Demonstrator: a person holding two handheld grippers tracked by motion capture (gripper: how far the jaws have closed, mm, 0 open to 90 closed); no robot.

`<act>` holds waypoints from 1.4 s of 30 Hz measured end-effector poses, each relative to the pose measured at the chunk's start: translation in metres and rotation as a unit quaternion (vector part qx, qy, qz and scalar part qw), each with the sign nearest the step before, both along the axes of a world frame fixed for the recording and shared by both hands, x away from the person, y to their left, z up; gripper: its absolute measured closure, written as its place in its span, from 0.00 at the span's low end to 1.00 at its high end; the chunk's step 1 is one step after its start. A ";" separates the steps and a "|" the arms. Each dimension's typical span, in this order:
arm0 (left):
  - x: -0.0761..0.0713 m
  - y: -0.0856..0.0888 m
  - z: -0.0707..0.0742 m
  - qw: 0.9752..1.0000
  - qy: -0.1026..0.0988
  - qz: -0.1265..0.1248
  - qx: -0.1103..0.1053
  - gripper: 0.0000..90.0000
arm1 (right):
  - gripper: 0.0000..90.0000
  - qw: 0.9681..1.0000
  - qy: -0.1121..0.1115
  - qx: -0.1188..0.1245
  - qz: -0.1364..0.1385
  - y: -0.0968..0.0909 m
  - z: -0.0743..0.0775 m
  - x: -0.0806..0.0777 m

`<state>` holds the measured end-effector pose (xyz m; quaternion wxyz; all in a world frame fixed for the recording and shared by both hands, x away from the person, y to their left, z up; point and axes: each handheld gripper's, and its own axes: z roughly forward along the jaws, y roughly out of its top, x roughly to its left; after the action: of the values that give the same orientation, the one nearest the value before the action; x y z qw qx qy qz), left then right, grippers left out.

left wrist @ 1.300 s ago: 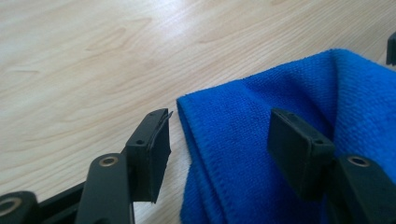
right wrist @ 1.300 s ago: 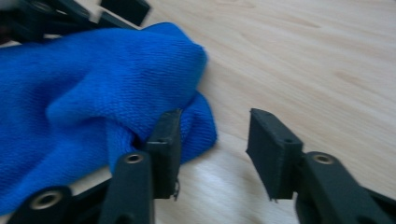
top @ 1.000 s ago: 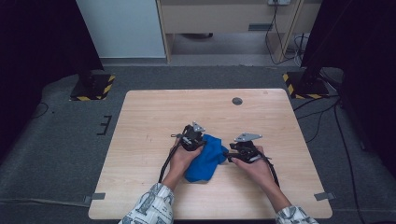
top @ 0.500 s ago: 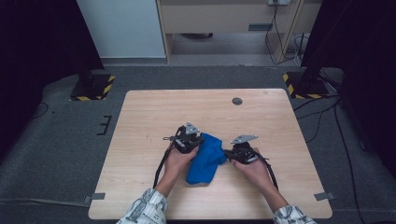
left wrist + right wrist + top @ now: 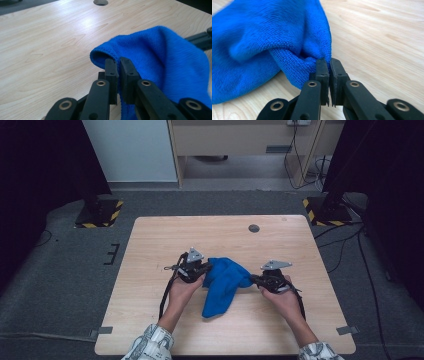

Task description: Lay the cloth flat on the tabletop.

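Two hand-held grippers share one blue cloth over a bare wooden desk [image 5: 150, 240], which carries little else: a round hole [image 5: 254, 228] near the far edge, well apart from the work. Nothing stands between the hands. The cloth [image 5: 222, 285] hangs between them at the desk's near middle, its tail resting on the wood. Left hand-held gripper [image 5: 118, 66] is clamped on the cloth's hem; right hand-held gripper [image 5: 329, 65], jaws just closed, pinches the opposite edge.
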<state>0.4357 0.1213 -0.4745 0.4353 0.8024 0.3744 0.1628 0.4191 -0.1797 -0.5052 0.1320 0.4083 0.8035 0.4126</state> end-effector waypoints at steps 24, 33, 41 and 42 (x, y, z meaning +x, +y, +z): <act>-0.005 0.008 -0.032 0.997 0.053 0.004 0.055 0.65 | 0.52 0.999 0.035 -0.034 0.007 -0.006 -0.014 -0.003; -0.017 0.010 -0.022 0.998 0.041 0.006 0.049 0.53 | 0.48 1.000 -0.009 -0.005 -0.006 -0.003 -0.002 0.001; -0.030 0.015 -0.037 0.997 0.050 0.005 0.065 0.40 | 0.48 1.000 0.015 -0.007 0.008 0.009 -0.016 0.005; -0.029 0.015 -0.039 0.997 0.053 0.005 0.063 0.40 | 0.48 1.000 0.015 -0.007 0.008 0.009 -0.016 0.005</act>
<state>0.4065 0.1362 -0.5135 0.3624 0.8339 0.3900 0.1455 0.4246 -0.1708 -0.5215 0.1192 0.4076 0.8114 0.4017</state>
